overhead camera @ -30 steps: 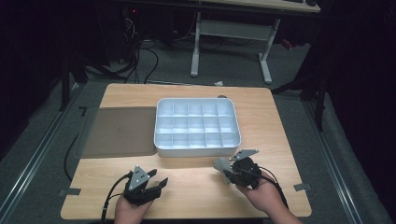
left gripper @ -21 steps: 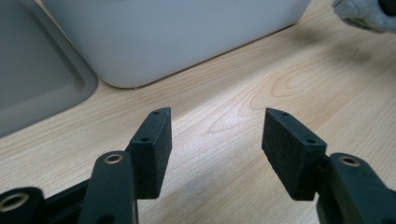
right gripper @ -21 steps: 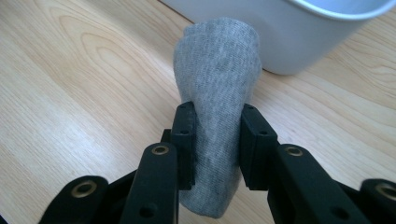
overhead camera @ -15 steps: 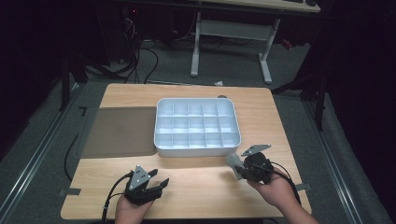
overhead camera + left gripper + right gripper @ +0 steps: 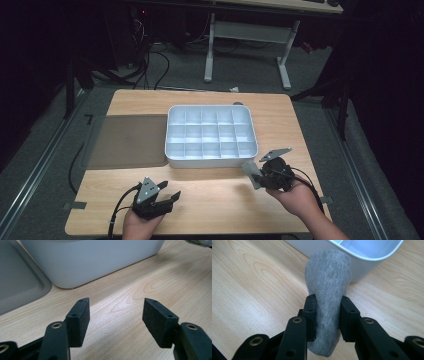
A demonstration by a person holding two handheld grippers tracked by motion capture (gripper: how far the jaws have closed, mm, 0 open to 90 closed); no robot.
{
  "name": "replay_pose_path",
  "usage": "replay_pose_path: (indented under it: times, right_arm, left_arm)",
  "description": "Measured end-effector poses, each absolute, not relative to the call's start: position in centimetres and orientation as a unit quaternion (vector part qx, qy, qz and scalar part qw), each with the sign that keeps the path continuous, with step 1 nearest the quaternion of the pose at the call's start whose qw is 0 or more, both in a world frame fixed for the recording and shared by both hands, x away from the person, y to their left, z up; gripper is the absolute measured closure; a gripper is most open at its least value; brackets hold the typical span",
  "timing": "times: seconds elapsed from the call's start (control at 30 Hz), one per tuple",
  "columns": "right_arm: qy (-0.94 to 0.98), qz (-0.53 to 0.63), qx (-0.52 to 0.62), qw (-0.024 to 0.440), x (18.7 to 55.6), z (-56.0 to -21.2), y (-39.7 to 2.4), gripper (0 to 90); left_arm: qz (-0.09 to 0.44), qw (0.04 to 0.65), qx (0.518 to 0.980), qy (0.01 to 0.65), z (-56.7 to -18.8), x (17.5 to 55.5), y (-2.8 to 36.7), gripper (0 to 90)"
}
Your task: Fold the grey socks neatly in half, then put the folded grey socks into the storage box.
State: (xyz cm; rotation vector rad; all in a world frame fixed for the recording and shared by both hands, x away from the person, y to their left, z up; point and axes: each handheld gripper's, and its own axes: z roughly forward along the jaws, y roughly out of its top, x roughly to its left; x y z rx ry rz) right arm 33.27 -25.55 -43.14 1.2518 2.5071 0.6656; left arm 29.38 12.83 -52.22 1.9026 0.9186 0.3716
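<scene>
Right gripper (image 5: 327, 315) jaws clamped on a rolled grey sock (image 5: 327, 290), white divided tray (image 5: 210, 132) just ahead, compartments seemingly unfilled; left gripper (image 5: 116, 318) jaws wide apart, nothing between; placing apparently pending.

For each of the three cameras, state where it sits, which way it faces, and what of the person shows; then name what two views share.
High view: above the person's side, facing forward and down on the table; both hands, left hand-held gripper, right hand-held gripper.
Left gripper view: rides the left hand-held gripper, low over the wood, facing the white tray; its open jaws show.
Right gripper view: rides the right hand-held gripper, facing the tray's corner; jaws clamp a grey sock.
Shared: the white tray in all views.
</scene>
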Motion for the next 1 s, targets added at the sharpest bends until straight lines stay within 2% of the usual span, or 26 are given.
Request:
replay_pose_path:
  times: [0.53,1.0]
  right_arm:
    - [0.859,0.229,0.438,0.136,35.9,-39.6,-25.0,71.7]
    - [0.859,0.213,0.448,0.127,39.2,-38.2,-24.5,71.7]
  left_arm:
    - [0.146,0.478,0.783,0.37,-52.2,29.5,12.7,39.3]
    - [0.147,0.482,0.783,0.364,-52.0,29.2,12.6,38.5]
